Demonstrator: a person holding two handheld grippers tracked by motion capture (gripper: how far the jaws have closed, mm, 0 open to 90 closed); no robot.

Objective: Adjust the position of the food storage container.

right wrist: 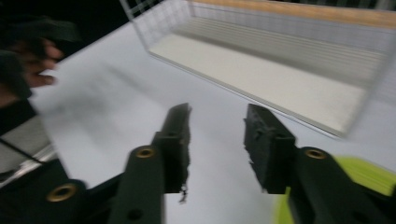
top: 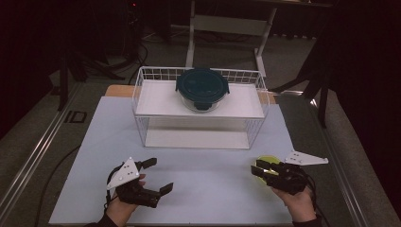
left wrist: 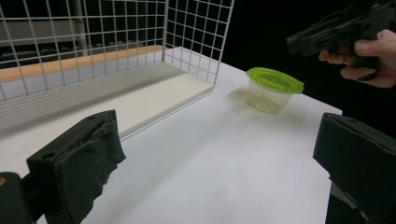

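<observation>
My left claw (top: 157, 176) gaping wide over white worktop (top: 198, 179). My right claw (top: 260, 169) parted, empty, above green-lidded tub (left wrist: 273, 88). Dark-lidded bowl (top: 202, 88) atop wire rack (top: 142, 101).

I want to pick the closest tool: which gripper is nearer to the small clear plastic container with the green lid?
Right. The right gripper hovers directly over the small clear plastic container with the green lid, partly covering it. The left gripper is far across the table, open.
</observation>
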